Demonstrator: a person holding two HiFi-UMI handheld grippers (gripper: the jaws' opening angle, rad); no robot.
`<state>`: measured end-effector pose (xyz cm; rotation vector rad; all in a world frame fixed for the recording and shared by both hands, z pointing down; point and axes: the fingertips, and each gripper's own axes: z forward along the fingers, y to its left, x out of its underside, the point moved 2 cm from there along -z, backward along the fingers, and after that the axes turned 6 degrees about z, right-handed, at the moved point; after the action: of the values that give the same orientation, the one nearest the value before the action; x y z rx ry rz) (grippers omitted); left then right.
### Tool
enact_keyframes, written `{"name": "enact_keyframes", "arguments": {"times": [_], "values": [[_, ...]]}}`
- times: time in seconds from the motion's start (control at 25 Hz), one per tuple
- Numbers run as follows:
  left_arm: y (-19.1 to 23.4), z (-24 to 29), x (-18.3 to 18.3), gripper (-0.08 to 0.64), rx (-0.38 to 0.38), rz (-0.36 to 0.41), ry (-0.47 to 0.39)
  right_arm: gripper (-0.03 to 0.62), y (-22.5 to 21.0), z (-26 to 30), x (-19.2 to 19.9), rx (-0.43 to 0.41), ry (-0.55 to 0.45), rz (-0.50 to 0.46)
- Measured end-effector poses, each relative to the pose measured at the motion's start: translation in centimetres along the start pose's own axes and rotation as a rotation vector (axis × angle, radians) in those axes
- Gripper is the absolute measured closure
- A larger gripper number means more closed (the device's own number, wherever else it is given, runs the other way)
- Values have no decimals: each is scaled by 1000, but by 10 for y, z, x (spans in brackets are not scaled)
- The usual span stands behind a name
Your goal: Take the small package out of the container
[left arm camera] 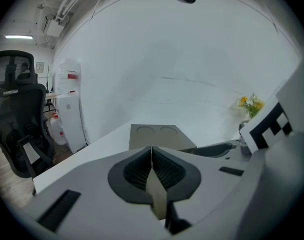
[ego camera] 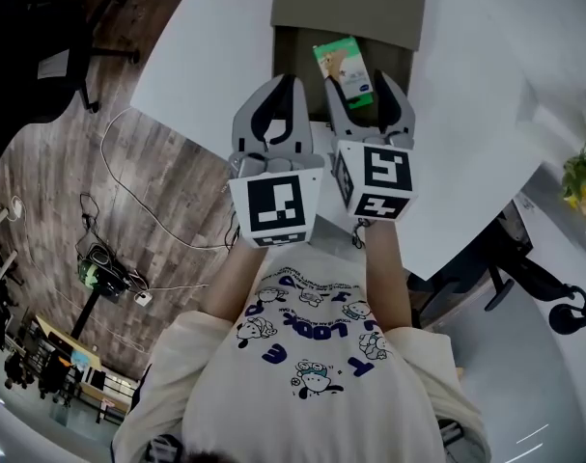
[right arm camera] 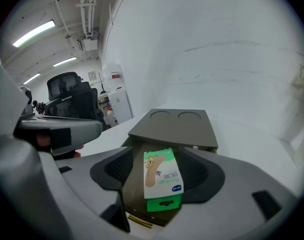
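From the head view the task looks hardly begun. The small package point(ego camera: 344, 68), a green and white box, lies inside the pulled-out drawer point(ego camera: 297, 51) of the brown container point(ego camera: 350, 8), which stands on the white table point(ego camera: 206, 75). The drawer comes out from under the container's lid on the person's side, and I see nothing else in it. The left claw point(ego camera: 286, 83) is at the drawer's left edge. The right claw point(ego camera: 362, 85) reaches into the drawer with one finger on each side of the package.

In the left gripper view the left claw point(left arm camera: 152, 156) is closed. A thin brown strip point(left arm camera: 159, 194) sits between its pads, and I judge it is the drawer's left wall, held to steady the container. The lid point(left arm camera: 154, 135) with its two round hollows lies just beyond.

In the right gripper view the right claw point(right arm camera: 162, 164) stands open. The package point(right arm camera: 162, 176) lies flat on the drawer floor point(right arm camera: 134, 204) between the pads, which do not press on it. The claw must close on the package and lift it out; all of that remains.
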<state>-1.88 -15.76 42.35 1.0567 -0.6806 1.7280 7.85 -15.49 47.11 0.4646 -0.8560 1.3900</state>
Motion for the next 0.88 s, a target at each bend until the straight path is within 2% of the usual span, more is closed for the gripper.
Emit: {"name": "enact_keyframes", "arguments": {"times": [0.4, 0.88], "values": [[4, 10, 4, 543, 10, -15, 6, 321, -3, 20, 8, 8, 79, 7], [10, 21, 12, 541, 11, -37, 30, 298, -10, 42, 28, -15, 247, -8]]}}
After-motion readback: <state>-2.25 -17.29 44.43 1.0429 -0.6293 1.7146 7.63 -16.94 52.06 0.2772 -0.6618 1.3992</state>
